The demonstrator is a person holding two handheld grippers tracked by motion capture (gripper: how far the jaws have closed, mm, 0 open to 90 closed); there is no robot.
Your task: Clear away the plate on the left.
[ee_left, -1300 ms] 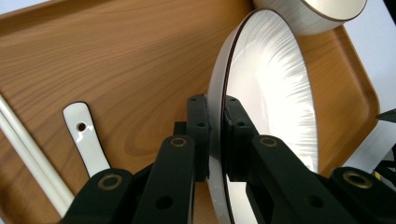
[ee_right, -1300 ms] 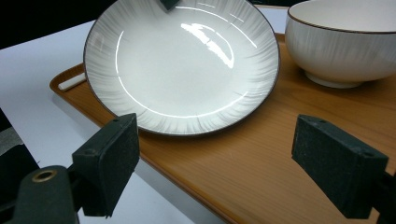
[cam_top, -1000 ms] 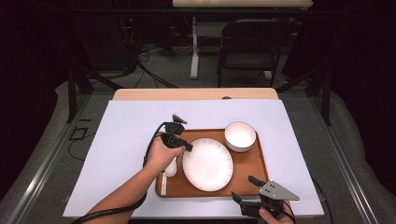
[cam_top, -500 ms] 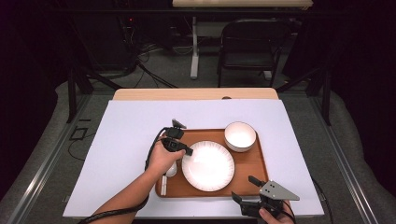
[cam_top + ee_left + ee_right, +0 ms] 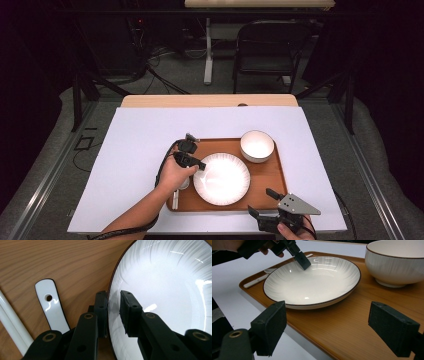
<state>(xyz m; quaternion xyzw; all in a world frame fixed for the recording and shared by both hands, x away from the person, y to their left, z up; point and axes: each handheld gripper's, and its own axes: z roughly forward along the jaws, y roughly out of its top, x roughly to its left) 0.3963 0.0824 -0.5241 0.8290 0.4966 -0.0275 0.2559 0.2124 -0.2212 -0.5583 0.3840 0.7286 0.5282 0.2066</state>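
Observation:
A white ribbed plate (image 5: 221, 178) with a dark rim lies on the wooden tray (image 5: 272, 172). My left gripper (image 5: 200, 166) straddles the plate's left rim. In the left gripper view its jaws (image 5: 113, 307) have just been opening: one pad is outside the plate (image 5: 162, 290) rim and the other stands inside, apart from the surface. In the right gripper view the left gripper (image 5: 299, 258) hangs at the far edge of the plate (image 5: 312, 280). My right gripper (image 5: 264, 202) waits open at the tray's near right edge, its jaws (image 5: 332, 322) wide with nothing between them.
A white bowl (image 5: 257, 146) stands at the tray's back right corner. A white spoon (image 5: 51, 307) and white chopsticks (image 5: 10, 322) lie on the tray left of the plate. The tray sits on a white sheet (image 5: 135, 150) over the table. A chair (image 5: 267, 45) stands beyond.
My left hand has sunk toward the tray with the plate's left edge, and the plate now lies flat. The right gripper has not moved.

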